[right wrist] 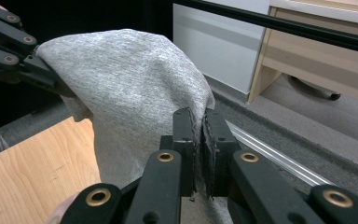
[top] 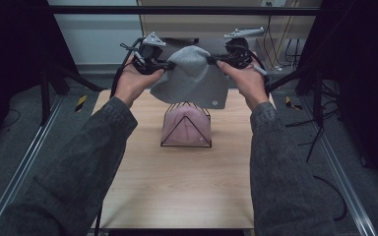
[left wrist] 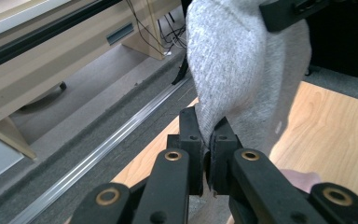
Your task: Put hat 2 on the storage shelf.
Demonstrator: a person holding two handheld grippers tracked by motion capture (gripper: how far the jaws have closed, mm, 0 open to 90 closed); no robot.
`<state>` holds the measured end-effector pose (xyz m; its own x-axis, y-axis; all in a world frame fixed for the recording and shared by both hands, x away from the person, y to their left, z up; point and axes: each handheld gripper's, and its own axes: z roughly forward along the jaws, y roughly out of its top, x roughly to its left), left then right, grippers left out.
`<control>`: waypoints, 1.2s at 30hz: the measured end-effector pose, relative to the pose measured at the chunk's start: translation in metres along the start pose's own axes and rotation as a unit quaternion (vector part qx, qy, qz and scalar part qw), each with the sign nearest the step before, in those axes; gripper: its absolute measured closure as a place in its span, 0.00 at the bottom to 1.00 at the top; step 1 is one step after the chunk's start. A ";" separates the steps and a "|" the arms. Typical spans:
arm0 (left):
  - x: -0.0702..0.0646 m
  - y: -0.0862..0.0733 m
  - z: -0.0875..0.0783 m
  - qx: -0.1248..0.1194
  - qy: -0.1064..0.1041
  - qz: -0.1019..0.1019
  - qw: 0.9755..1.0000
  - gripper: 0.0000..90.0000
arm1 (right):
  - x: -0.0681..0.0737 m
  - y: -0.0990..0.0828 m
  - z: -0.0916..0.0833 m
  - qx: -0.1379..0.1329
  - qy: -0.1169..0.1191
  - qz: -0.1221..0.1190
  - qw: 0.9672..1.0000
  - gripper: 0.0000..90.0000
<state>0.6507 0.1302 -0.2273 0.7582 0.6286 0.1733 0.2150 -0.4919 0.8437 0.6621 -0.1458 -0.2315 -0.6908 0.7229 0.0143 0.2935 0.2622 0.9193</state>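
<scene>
Item under handling: a grey knitted fabric hat (top: 192, 78), held in the air above the far half of the light wooden tabletop (top: 177, 187).

Left tongs (top: 166, 66): jaws pressed nearly together on the hat's edge, with fabric pinched between them, as confirmed in the left gripper view (left wrist: 208, 140). Right tongs (top: 211, 60): jaws likewise closed to a narrow slit on the opposite edge; the right gripper view (right wrist: 199, 135) shows cloth caught between the pads.

The two grips sit on opposite sides of the hat, so the body of it hangs spread between them and droops toward the person. A small round mark shows near its lower right corner.

Directly beneath stands a black wire-frame stand of pyramid shape (top: 186, 125), resting on the tabletop, with a pink rounded form (top: 187, 129) inside or behind it; which cannot be told.

Judgement: the two-sided hold keeps the hat stretched open, and its position over the stand suggests it is meant to be lowered onto it. The hat's lower edge appears near the stand's apex; contact cannot be confirmed.
</scene>
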 end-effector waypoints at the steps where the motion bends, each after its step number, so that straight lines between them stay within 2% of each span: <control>1: 0.001 -0.001 0.001 0.002 0.001 0.000 1.000 0.97 | 0.000 0.000 0.000 0.000 0.000 -0.001 1.000 0.95; 20: 0.001 -0.018 0.005 0.011 -0.004 -0.008 1.000 0.97 | 0.008 -0.011 0.010 0.011 0.014 -0.001 1.000 0.95; 36: 0.001 -0.030 0.007 0.018 -0.007 -0.010 1.000 0.97 | 0.012 -0.023 0.016 0.027 0.014 -0.011 0.999 0.95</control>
<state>0.6498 0.1413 -0.2559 0.7622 0.6301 0.1484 0.2519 -0.4998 0.8287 0.6575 -0.1333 -0.2585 -0.7162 0.6979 0.0058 0.3122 0.3129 0.8970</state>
